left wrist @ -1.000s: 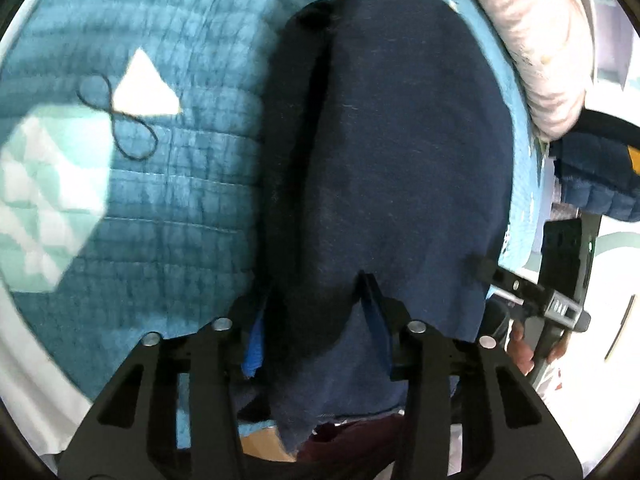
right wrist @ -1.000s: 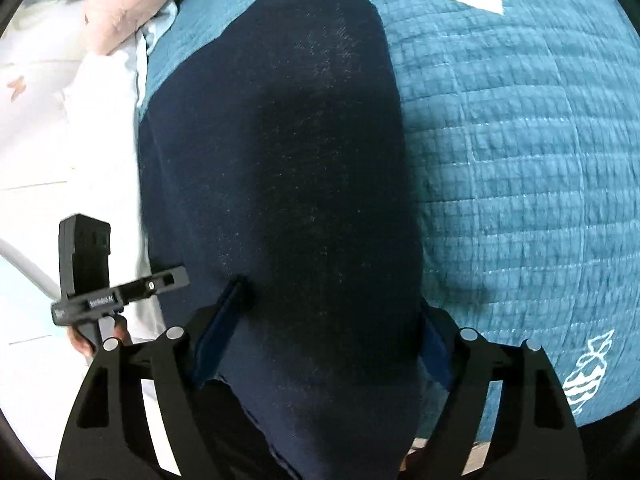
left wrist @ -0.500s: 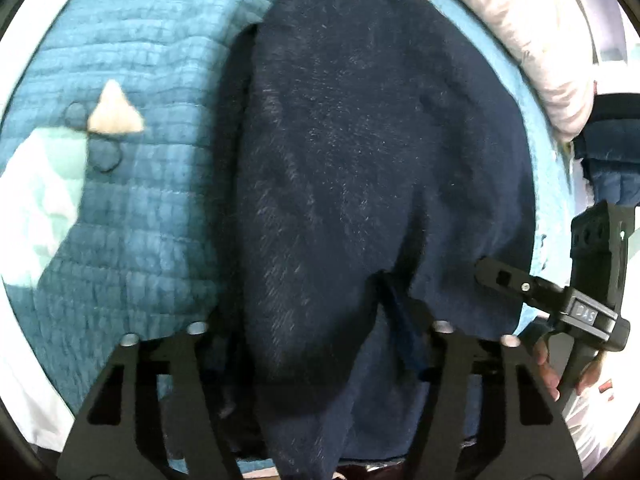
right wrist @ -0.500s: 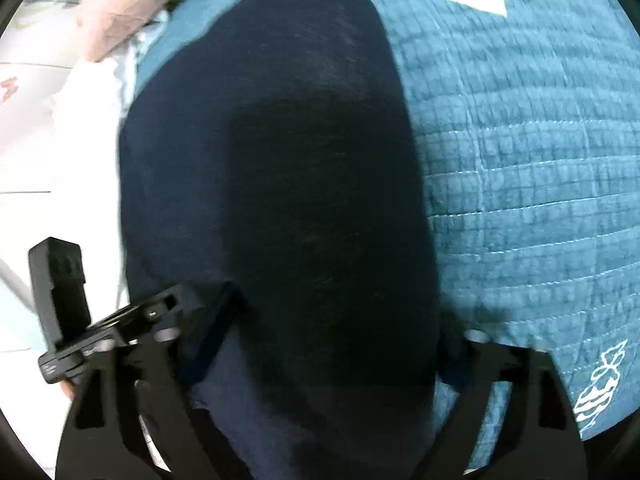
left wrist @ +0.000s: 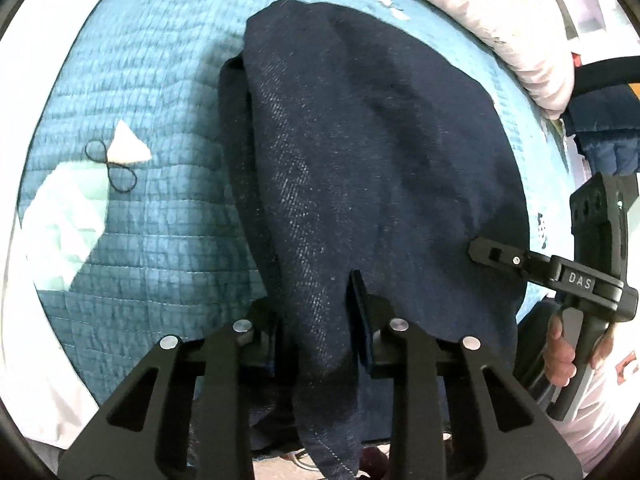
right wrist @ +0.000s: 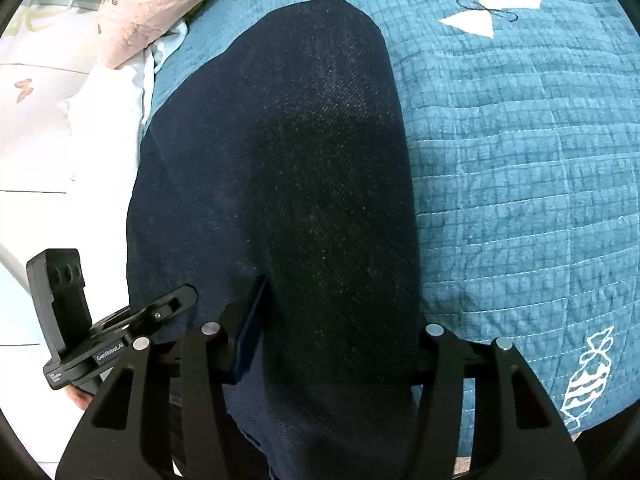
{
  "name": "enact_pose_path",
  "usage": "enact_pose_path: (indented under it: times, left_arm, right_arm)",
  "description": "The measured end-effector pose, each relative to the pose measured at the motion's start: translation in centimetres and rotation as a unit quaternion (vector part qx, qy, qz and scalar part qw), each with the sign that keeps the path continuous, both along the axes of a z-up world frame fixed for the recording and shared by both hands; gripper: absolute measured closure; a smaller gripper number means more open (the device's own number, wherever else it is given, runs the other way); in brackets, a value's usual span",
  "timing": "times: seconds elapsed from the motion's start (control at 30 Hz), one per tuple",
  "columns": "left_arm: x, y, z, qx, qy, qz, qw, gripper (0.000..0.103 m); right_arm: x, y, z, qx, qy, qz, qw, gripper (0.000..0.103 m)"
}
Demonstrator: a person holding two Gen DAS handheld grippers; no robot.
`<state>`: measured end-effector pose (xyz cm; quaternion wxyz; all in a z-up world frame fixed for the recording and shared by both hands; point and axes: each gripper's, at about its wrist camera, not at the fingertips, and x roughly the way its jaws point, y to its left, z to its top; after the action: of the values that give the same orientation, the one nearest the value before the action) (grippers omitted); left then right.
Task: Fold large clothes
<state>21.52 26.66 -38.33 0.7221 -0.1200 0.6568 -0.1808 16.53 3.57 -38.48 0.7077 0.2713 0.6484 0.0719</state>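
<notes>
A dark navy denim garment [left wrist: 380, 160] lies lengthwise on a teal quilted bedspread [left wrist: 152, 240]. Its near end is bunched up into both grippers. My left gripper [left wrist: 316, 316] has a narrow fold of the denim between its fingers, and its jaws are closing onto that fold. In the right wrist view the same garment [right wrist: 300, 160] fills the gap of my right gripper [right wrist: 338, 332], whose jaws are also closing; the cloth drapes over and hides its right finger. Each view shows the other gripper from the side, at the garment's edge.
A pink pillow [left wrist: 500, 12] lies along the bed's far edge, with a dark blue quilted item [left wrist: 600, 136] beside it. A black looped band [left wrist: 116, 168] rests on the quilt's white patch. A hand [left wrist: 560, 352] holds the right gripper's grip. Pale floor [right wrist: 40, 208] borders the bed.
Both pairs of jaws have narrowed around the denim. The left gripper has risen and rolled, lifting its fold, so more of the garment and quilt shows. The right gripper barely shifted.
</notes>
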Motion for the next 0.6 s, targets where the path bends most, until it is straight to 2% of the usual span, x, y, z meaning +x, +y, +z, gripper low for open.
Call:
enact_pose_path:
  times: [0.2,0.43,0.5,0.6]
  left_arm:
    - [-1.1,-0.7,1.1,0.006,-0.006,-0.009,0.9999,0.076]
    - [-1.0,-3.9,2.2,0.009,-0.007,-0.014,0.9998,0.077]
    - [-1.3,-4.3,1.7,0.009,0.007,-0.017,0.9998,0.077]
    - [-1.6,-4.9,1.5,0.019,0.003,-0.012,0.9997,0.077]
  right_arm:
    - [-1.4,-0.5,1.9,-0.008,-0.013,0.013,1.000,0.057]
    - [-2.4,-0.3,4.9,-0.015,-0.036,0.034,0.999,0.060]
    - [-2.5,0.0,5.4,-0.037,-0.023,0.046,0.998,0.058]
    - [-2.7,0.3,5.5,-0.046,-0.013,0.034,0.998,0.060]
